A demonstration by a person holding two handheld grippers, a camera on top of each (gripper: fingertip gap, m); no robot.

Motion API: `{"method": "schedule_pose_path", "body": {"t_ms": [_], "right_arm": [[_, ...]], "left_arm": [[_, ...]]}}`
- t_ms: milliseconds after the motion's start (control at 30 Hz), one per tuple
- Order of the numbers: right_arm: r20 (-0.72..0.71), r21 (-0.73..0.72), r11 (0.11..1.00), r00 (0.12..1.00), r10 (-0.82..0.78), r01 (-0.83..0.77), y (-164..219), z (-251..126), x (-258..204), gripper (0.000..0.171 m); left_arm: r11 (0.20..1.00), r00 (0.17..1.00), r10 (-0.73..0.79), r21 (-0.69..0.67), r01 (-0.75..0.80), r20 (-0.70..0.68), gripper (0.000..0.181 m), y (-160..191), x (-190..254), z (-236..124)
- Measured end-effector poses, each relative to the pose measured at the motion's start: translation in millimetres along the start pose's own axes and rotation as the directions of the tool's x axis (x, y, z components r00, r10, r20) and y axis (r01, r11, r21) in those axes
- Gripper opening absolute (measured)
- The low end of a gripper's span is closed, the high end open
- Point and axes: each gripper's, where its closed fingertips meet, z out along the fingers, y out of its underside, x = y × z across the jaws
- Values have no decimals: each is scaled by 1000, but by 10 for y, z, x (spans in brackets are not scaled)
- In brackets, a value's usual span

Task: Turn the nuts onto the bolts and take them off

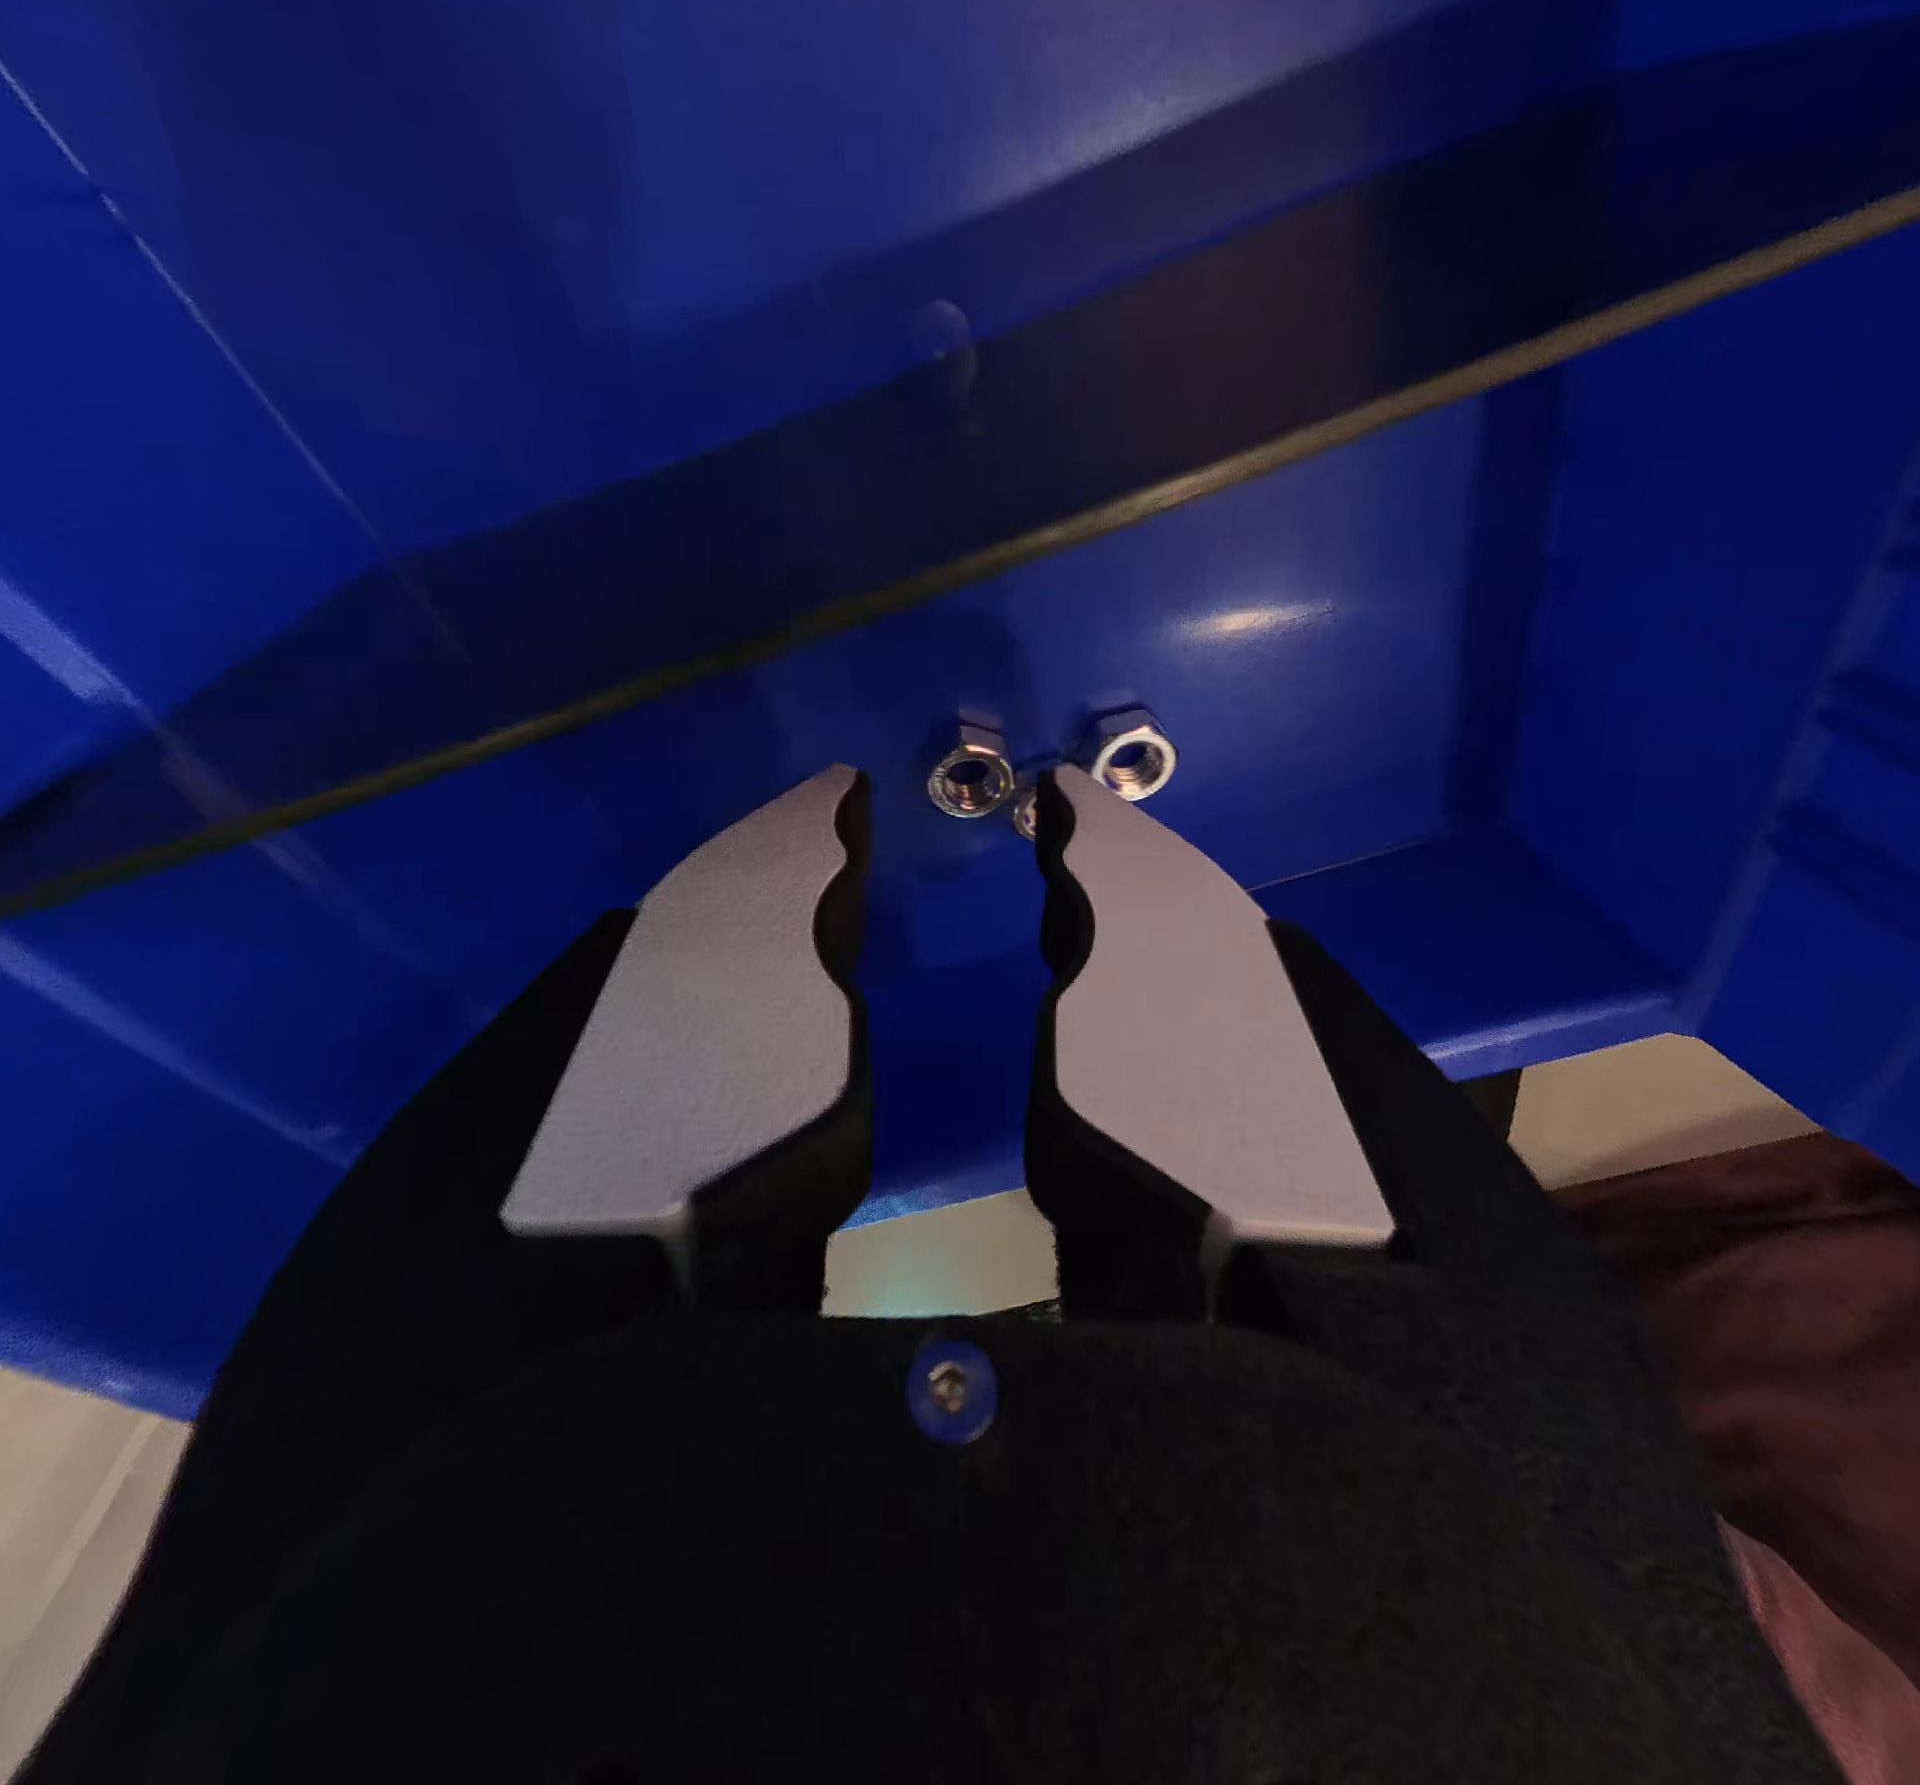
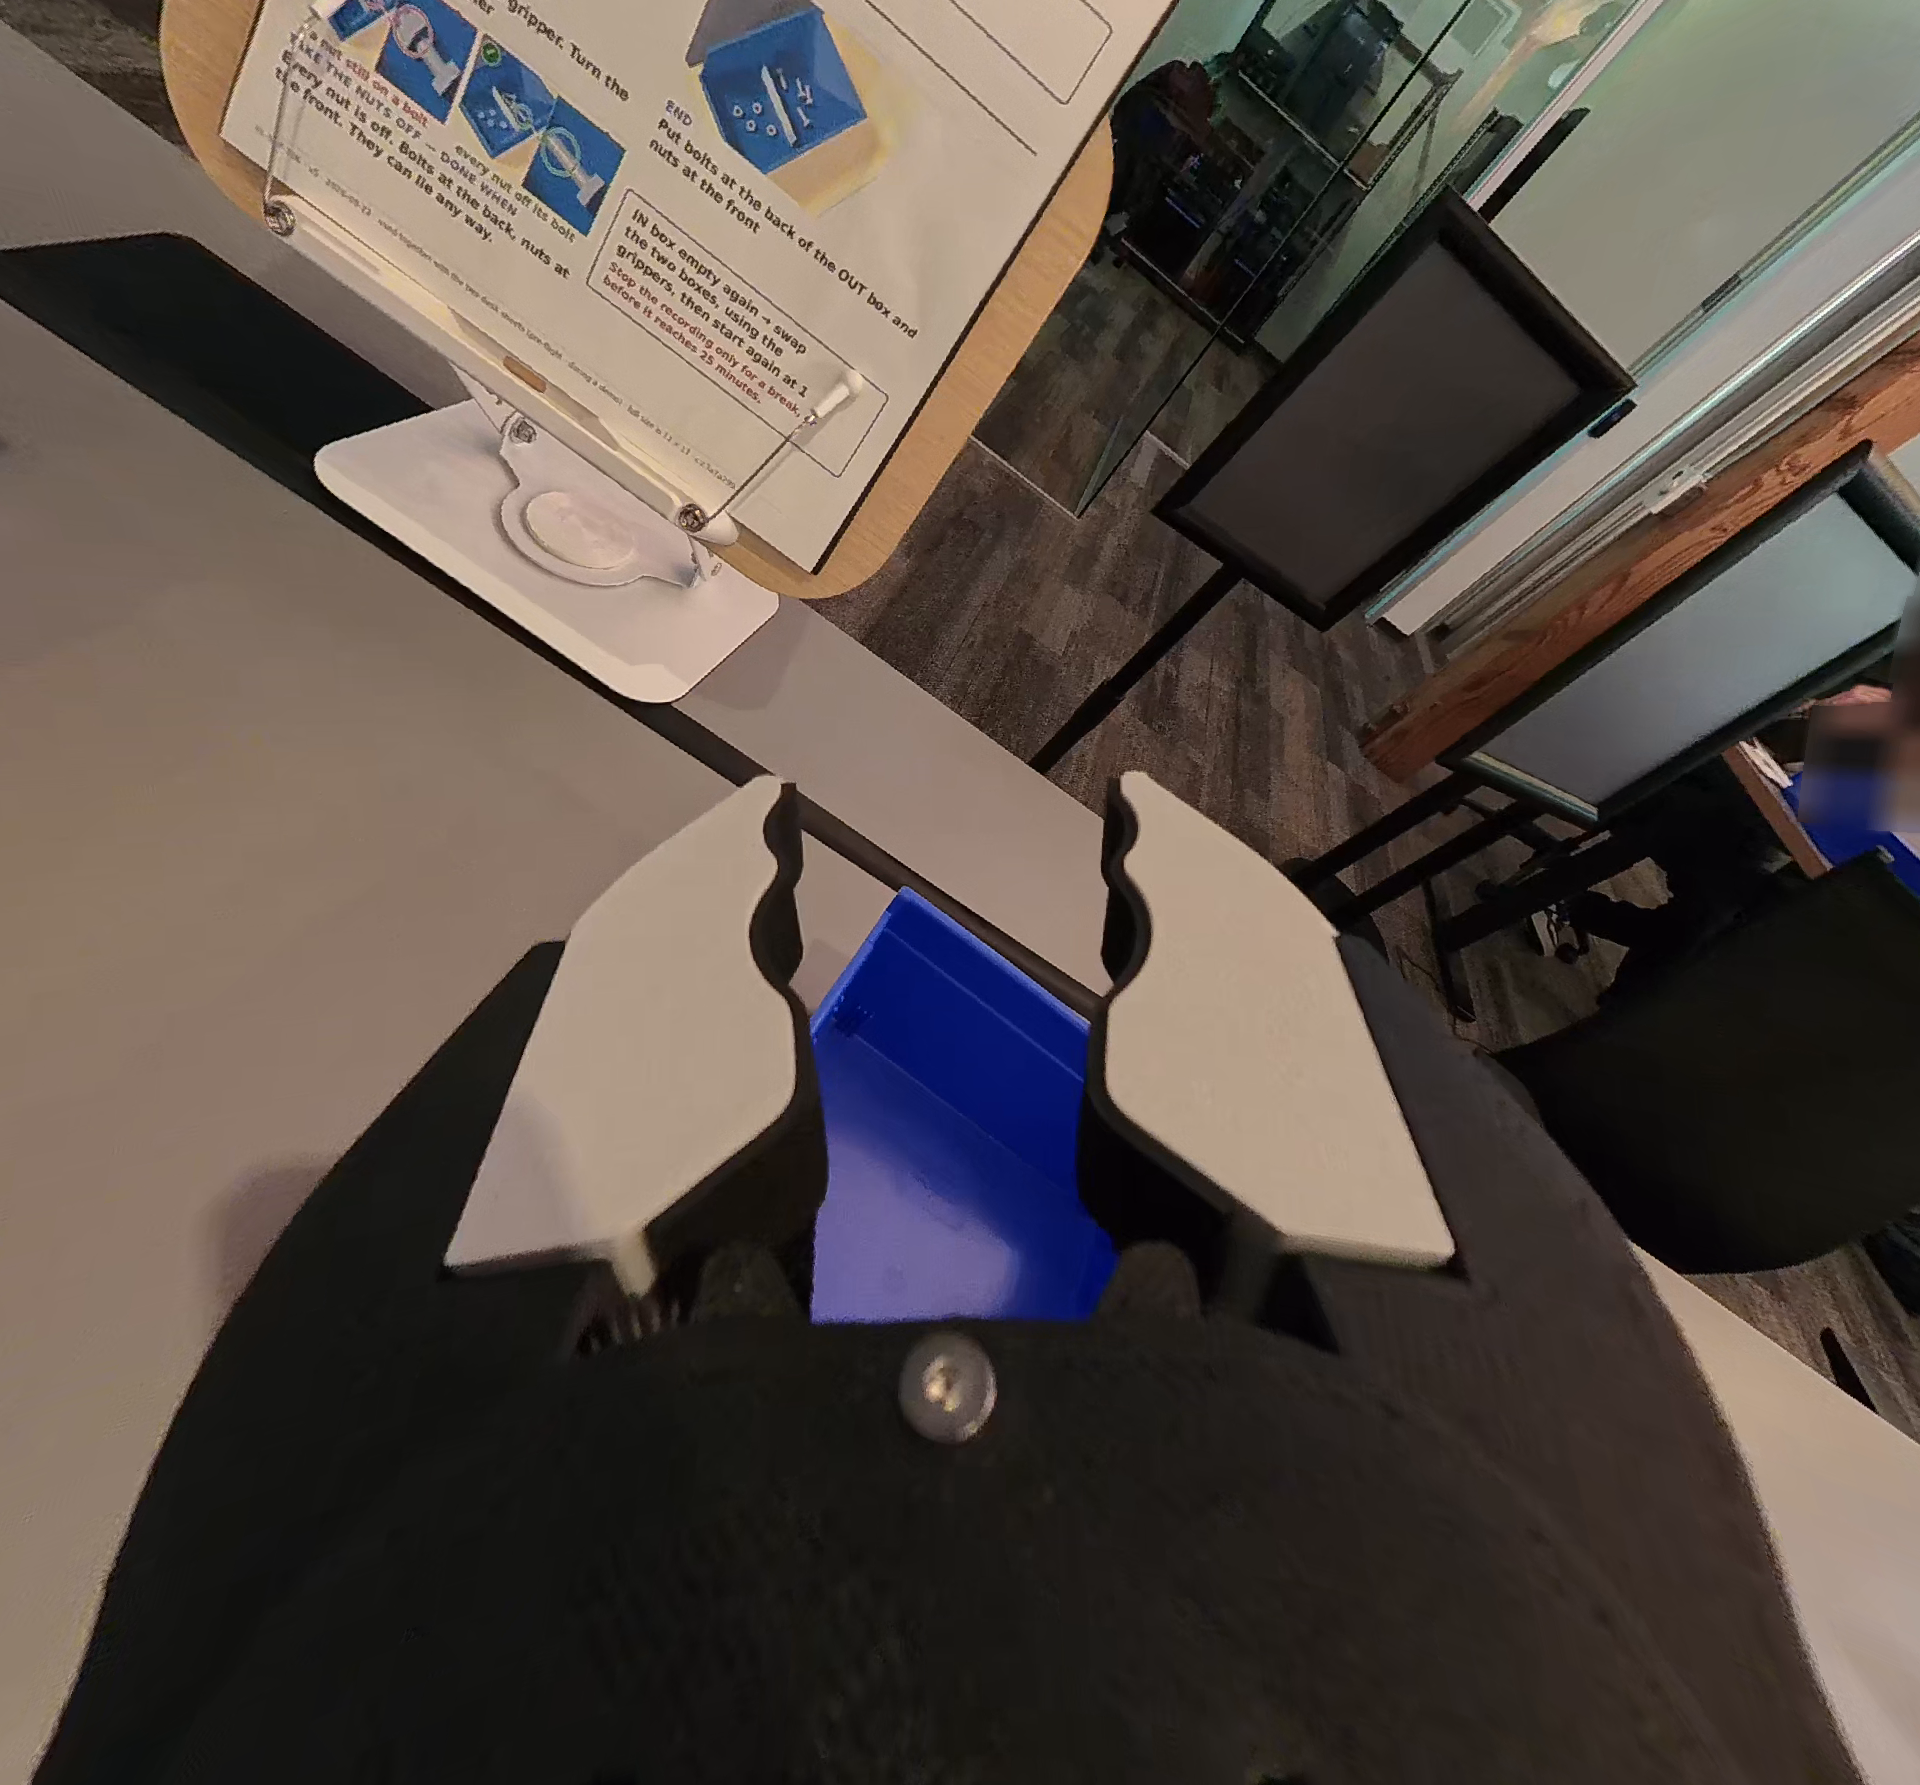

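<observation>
The only writing sits in the right wrist view: an instruction sheet [image 2: 665, 177] clipped to a wooden board [image 2: 1049, 301] on a white stand [image 2: 540, 530], printed in black and red lines beside small blue pictures (the print runs tilted). The left wrist view carries no writing at all.

nuts [image 1: 1039, 774] crowded, bin wall [image 1: 1299, 696] behind
</observation>
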Motion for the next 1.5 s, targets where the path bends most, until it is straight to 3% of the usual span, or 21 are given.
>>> {"method": "schedule_pose_path", "body": {"t_ms": [467,667,1100,1200,1367,1500], "right_arm": [[14,-28,999,999,-36,36,36,32,-54,56],[20,-34,999,999,-41,42,45,37,-68,56],[31,-63,996,997,-65,67,90,67,-116,56],[31,-62,996,998,-63,65,88,68,-114,56],[34,-70,995,997,-65,67,97,72,-122,56],[36,-70,995,997,-68,70,91,69,-136,56]], "left_arm": [[999,998,43,-17,-44,-51,28,2,14,111],[998,998,63,-26,-64,-25,18,8,-13,126],[995,995,100,-25,-100,-6,18,-9,7,88],[993,994,109,47,-109,6,17,2,21,-99],[928,979,203,322,-188,-14,17,-57,417,-759],[671,845,530,570,-474,78,17,-273,1499,-1333]]}}
